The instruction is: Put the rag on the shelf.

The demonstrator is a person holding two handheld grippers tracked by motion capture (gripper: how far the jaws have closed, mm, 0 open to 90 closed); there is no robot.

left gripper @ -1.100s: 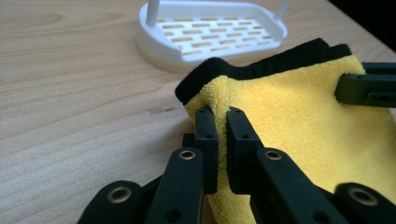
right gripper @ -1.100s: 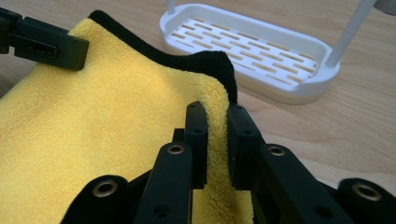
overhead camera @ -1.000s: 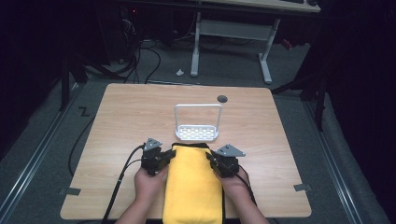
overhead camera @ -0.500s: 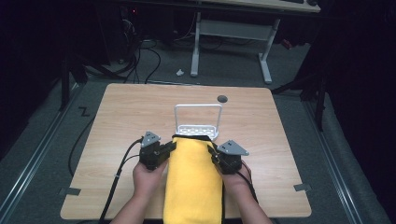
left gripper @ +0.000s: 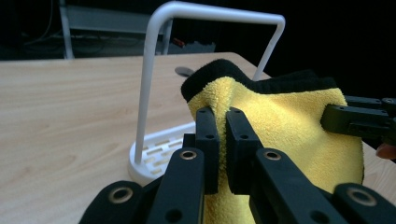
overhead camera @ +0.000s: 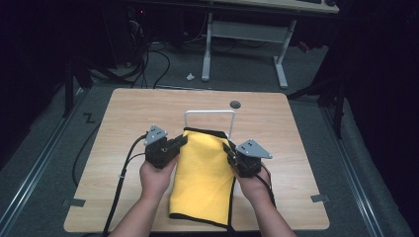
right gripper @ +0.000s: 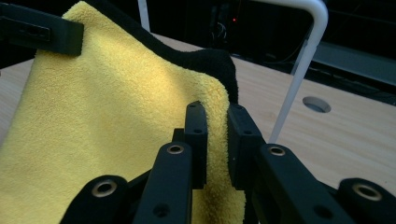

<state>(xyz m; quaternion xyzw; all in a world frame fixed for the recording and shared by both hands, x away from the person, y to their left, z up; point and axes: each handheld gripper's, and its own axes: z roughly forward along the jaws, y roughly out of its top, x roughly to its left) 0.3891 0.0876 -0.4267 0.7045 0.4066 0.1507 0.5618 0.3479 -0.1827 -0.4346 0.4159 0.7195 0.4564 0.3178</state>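
Hanging lengthwise, the yellow towel (overhead camera: 205, 180) points its top edge toward the white rack (overhead camera: 209, 114). Left gripper (overhead camera: 179, 143) and right gripper (overhead camera: 228, 149) each clamp a top corner.

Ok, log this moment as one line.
left hand-held gripper: shut on towel | right hand-held gripper: shut on towel | towel: near rack

the left tool (left gripper: 218, 140) pinches the yellow towel's (left gripper: 280, 126) corner just beside the white rack (left gripper: 154, 88).
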